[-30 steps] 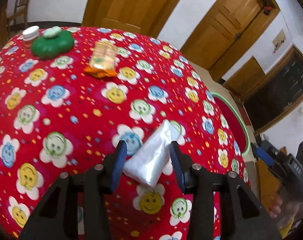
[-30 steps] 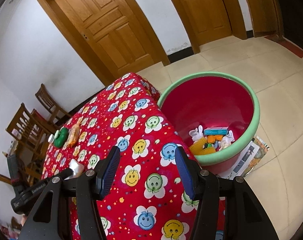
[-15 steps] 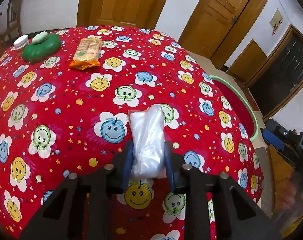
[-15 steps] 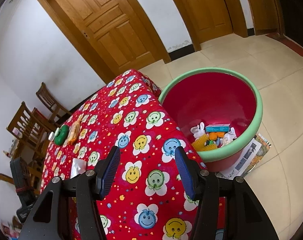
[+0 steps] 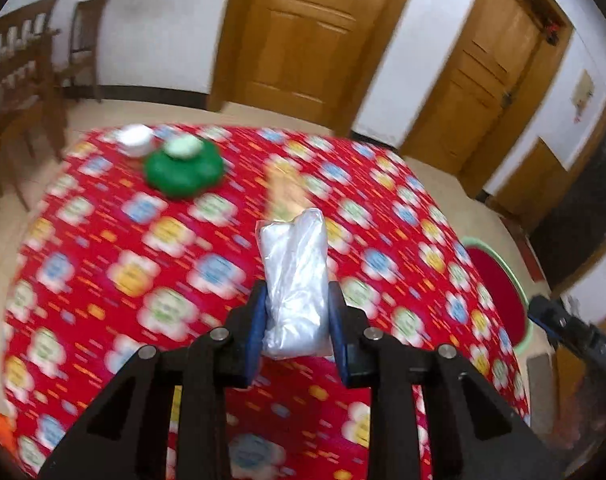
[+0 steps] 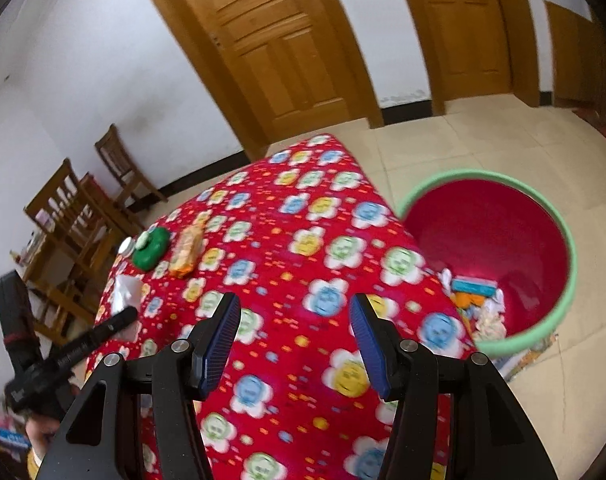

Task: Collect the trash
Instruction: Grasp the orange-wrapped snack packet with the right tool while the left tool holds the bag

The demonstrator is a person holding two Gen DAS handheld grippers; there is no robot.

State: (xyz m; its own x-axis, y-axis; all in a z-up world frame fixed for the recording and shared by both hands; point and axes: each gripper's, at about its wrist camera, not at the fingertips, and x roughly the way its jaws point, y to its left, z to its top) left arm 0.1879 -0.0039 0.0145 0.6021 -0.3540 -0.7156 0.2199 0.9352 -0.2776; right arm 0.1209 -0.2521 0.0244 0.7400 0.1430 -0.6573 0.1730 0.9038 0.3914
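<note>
A crumpled clear plastic bag stands up between the blue pads of my left gripper, which is shut on it and holds it off the red flowered tablecloth. From the right wrist view the same bag shows at the table's left edge, with the left gripper clamped on it. My right gripper hovers open over the cloth with nothing between its fingers. A red tub with a green rim stands on the floor to the right and holds several pieces of trash.
An orange snack packet lies by a green flower-shaped container and a white-lidded jar at the far side of the table. Wooden chairs stand left. Wooden doors line the back wall. Papers lie beside the tub.
My left gripper shut on the plastic bag and lifted it off the cloth while tilting up. The right gripper swung left, so the tub now sits farther right in its view.
</note>
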